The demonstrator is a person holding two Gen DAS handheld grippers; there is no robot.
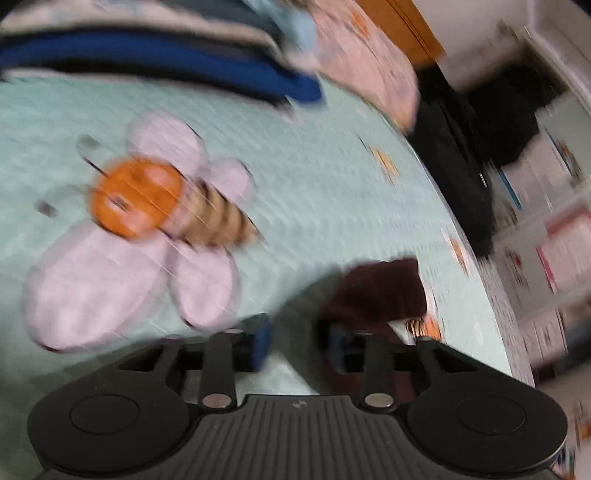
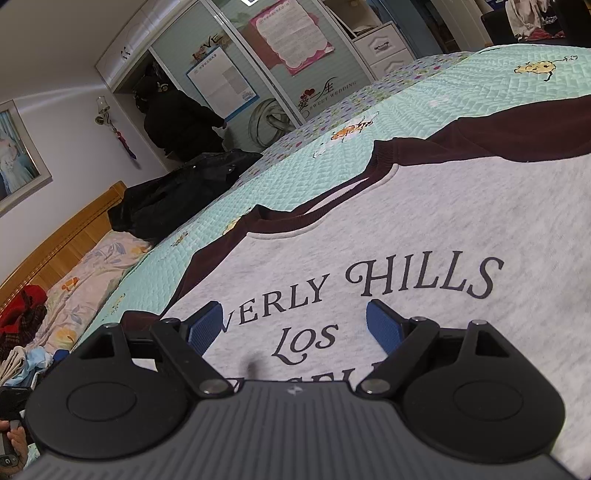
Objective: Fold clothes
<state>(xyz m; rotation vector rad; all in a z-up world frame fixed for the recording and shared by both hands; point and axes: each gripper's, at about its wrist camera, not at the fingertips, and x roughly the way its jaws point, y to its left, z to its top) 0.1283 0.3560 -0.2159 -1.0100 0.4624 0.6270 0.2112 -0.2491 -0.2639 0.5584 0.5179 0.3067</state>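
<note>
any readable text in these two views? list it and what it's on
"VERLY HILLS" / "LOS": sweatshirt, first letters hidden by the hand-held gripper; third row cut off.
"LOVE": wardrobe door, cutout letters.
"SWEET WEDDING": door decal; the larger characters I cannot read.
Pink poster, blue-bordered sheet: print too small.
Left wrist view: blurred, nothing readable.

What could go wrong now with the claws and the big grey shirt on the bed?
1. The left claw is open, with only the tip of the dark maroon sleeve by one finger. It could miss the cloth.
2. The left view is blurred, so aiming may be poor.
3. The right claw hangs open over the grey shirt, gripping nothing. A tug on the sleeve could drag the shirt crooked.
</note>
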